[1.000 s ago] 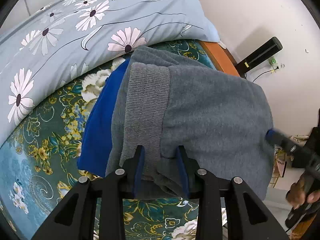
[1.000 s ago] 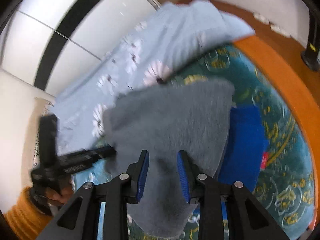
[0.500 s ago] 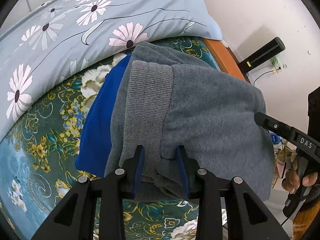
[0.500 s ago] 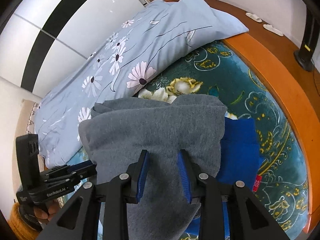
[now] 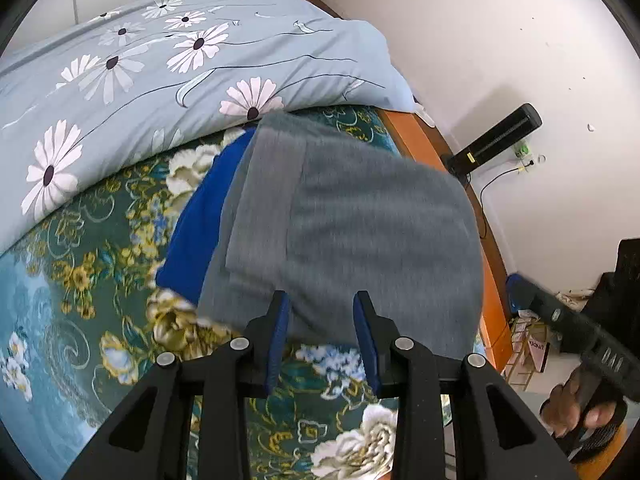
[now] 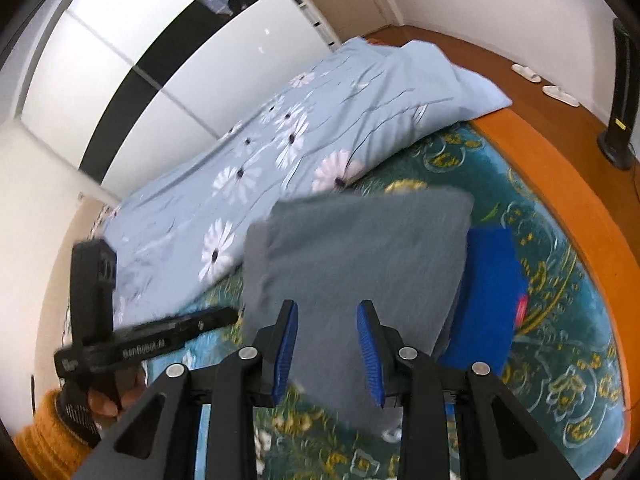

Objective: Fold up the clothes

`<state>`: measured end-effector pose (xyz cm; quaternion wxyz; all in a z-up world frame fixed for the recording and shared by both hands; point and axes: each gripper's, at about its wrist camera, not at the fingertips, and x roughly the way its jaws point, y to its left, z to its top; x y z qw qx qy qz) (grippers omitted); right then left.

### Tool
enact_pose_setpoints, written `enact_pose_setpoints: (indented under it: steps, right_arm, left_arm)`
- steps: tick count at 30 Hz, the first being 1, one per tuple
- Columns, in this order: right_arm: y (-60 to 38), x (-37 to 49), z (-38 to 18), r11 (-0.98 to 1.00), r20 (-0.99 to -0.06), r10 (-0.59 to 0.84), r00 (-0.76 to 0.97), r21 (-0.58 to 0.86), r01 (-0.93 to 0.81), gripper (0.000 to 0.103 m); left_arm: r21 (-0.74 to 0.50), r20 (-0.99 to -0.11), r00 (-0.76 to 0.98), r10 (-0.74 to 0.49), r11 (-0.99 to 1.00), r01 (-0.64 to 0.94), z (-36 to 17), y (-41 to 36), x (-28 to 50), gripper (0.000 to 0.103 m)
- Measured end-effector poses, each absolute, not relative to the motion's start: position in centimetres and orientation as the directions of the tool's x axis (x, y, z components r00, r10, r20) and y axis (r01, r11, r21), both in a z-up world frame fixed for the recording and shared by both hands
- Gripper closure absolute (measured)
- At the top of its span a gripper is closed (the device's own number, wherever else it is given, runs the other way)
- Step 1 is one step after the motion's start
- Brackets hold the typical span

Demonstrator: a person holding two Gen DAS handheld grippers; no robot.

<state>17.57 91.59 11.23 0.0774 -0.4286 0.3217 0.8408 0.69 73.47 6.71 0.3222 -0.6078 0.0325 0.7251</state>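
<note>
Left wrist view is smeared across the folded grey garment (image 5: pixel 360 232), so we cannot make out its knit or exactly where its near edge ends; that edge seems to lie between our left gripper (image 5: pixel 322 312) tips, whose jaws stand spread, and we cannot tell whether they touch the cloth. The grey garment lies on the bed (image 5: pixel 80 280), stacked on a blue garment (image 5: pixel 196 232) that it mostly hides; only a blue strip shows along one side. In the right wrist view our right gripper (image 6: pixel 328 320) also has its jaws spread, over the grey cloth and clamping nothing. A daisy-print duvet (image 5: pixel 160 60) lies behind the stack. The black tower (image 5: pixel 496 140) by the wall is unclear. A small red tag (image 6: pixel 521 309) on the blue garment is unreadable.
</note>
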Motion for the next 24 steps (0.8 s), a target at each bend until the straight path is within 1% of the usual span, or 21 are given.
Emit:
enact_pose_setpoints:
  steps: [4, 6, 7, 11, 12, 13, 14, 17, 18, 19, 20, 24]
  right_arm:
    - [87.3, 18.2, 9.2, -0.788, -0.792, -0.199, -0.577, 0.479, -0.387, 0.07]
    - [85.6, 18.5, 7.9, -0.787, -0.805, -0.21, -0.555, 0.476, -0.392, 0.07]
    - [84.8, 18.5, 7.2, -0.79, -0.812, -0.207, -0.546, 0.468, -0.396, 0.07]
    - [83.0, 18.3, 4.7, -0.782, -0.848, -0.182, -0.498, 0.432, -0.449, 0.07]
    - [82.8, 18.3, 4.1, -0.775, -0.858, -0.171, -0.484, 0.42, -0.472, 0.067]
    - [82.6, 18.3, 3.7, -0.77, -0.869, -0.157, -0.468, 0.405, -0.493, 0.063]
    - [82.3, 18.3, 3.4, -0.764, -0.88, -0.145, -0.453, 0.39, -0.513, 0.061]
    - [81.3, 18.4, 2.7, -0.755, -0.9, -0.115, -0.421, 0.354, -0.551, 0.055]
    - [80.9, 18.6, 2.6, -0.754, -0.906, -0.101, -0.412, 0.34, -0.562, 0.049]
    - [80.6, 18.9, 2.6, -0.753, -0.911, -0.087, -0.403, 0.325, -0.572, 0.046]
    - [80.4, 19.0, 2.7, -0.748, -0.913, -0.078, -0.4, 0.319, -0.583, 0.046]
    - [79.6, 19.4, 2.7, -0.738, -0.93, -0.038, -0.365, 0.272, -0.617, 0.04]
  left_arm:
    - [-0.321, -0.917, -0.051, 0.397, -0.806, -0.498, 5.6, 72.0, 2.7, 0.069]
    - [-0.309, -0.923, -0.05, 0.381, -0.813, -0.494, 5.1, 71.3, 3.7, 0.064]
    - [-0.303, -0.926, -0.05, 0.373, -0.817, -0.492, 4.8, 70.9, 4.2, 0.057]
    - [-0.274, -0.939, -0.051, 0.341, -0.828, -0.488, 3.9, 69.5, 6.0, 0.055]
    - [-0.264, -0.941, -0.057, 0.333, -0.829, -0.493, 3.8, 69.2, 6.2, 0.053]
    - [-0.258, -0.941, -0.064, 0.332, -0.827, -0.5, 3.8, 69.0, 6.4, 0.046]
    - [-0.254, -0.94, -0.072, 0.334, -0.824, -0.507, 3.8, 68.6, 6.5, 0.044]
    - [-0.237, -0.937, -0.094, 0.336, -0.812, -0.534, 3.9, 67.9, 6.9, 0.043]
    - [-0.228, -0.938, -0.098, 0.332, -0.807, -0.544, 3.8, 67.7, 7.0, 0.042]
    - [-0.222, -0.938, -0.103, 0.332, -0.801, -0.555, 3.8, 67.6, 7.1, 0.037]
    - [-0.219, -0.936, -0.108, 0.335, -0.795, -0.565, 3.7, 67.3, 7.3, 0.034]
    - [-0.239, -0.921, -0.109, 0.374, -0.763, -0.6, 3.6, 66.7, 8.2, 0.034]
